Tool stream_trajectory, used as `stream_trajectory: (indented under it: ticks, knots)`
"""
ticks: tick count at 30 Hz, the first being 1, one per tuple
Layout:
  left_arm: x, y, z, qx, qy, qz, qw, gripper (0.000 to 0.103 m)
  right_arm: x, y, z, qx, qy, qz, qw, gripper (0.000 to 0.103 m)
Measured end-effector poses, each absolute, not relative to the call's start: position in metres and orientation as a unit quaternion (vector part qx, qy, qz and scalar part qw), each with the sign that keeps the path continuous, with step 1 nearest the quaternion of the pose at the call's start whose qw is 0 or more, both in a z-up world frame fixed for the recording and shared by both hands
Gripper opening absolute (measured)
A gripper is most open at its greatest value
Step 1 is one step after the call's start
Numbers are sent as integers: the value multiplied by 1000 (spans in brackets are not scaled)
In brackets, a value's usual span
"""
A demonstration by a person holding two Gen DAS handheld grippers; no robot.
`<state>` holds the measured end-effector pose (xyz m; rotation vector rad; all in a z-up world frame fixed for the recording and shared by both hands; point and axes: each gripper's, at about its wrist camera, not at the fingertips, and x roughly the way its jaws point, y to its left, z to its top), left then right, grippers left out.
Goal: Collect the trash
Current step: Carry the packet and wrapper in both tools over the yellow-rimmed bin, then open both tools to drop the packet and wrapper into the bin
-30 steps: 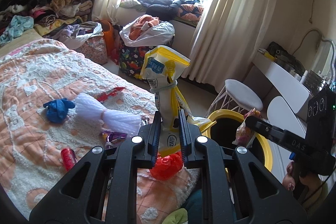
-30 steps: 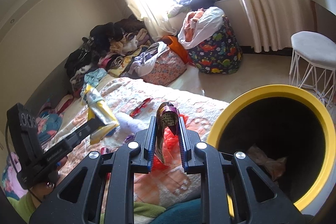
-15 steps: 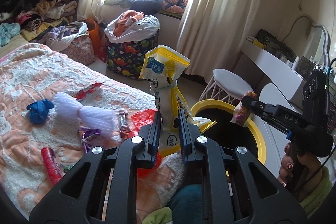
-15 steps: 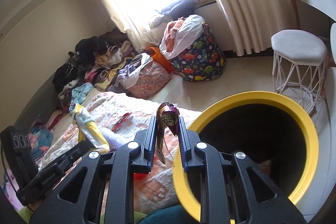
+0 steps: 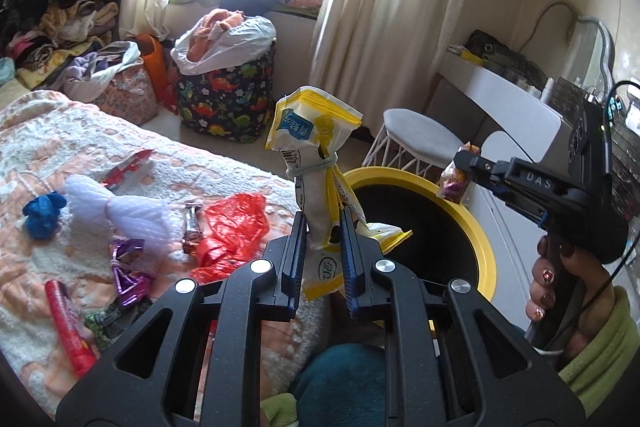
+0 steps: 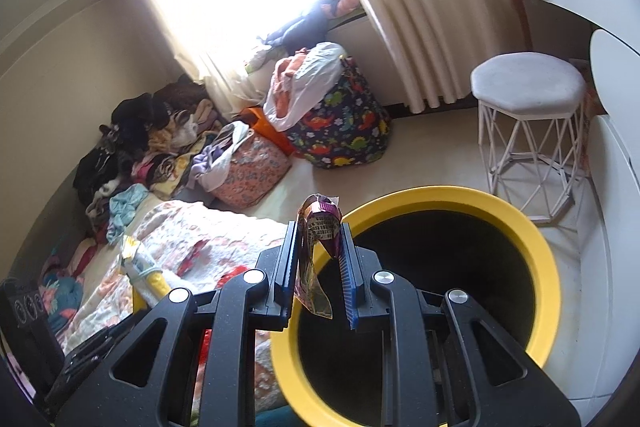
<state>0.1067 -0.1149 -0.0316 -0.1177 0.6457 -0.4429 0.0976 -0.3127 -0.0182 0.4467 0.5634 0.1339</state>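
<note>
Over bin (image 6: 420, 197) rim, your right gripper (image 6: 318, 251) now sits closer than second ago; yellow ring fills lower frame, opening at 5 o'clock of fingertips. Jaws clamped on purple wrapper (image 6: 318, 227). Your left gripper (image 5: 322, 245) pinched shut on yellow-white pouch (image 5: 316, 131), upright; bin (image 5: 472, 223) has come nearer, now at 3 o'clock of pouch. Red bag (image 5: 232, 223), red tube (image 5: 68, 327), blue wad (image 5: 42, 213) lie on bedspread (image 5: 48, 131). Bin interior black, contents unreadable. Wrapper print too small.
</note>
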Motion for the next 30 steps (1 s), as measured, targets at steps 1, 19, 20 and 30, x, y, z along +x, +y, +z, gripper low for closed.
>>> stream_trajectory:
  ticks: [1,19,20,30]
  knots:
    - [107,-117,-33,-56,316,-219,921,11,98,-315,-20,218,276,60,934,19]
    - [118,-171,-62,-13,353,-268,896,12,106,-344,-47,226,301,7,926,20]
    - [119,-173,-64,-11,355,-270,895,12,106,-345,-48,227,302,6,926,20]
    - [135,-196,-81,-5,382,-290,878,12,109,-356,-57,238,311,-8,920,23]
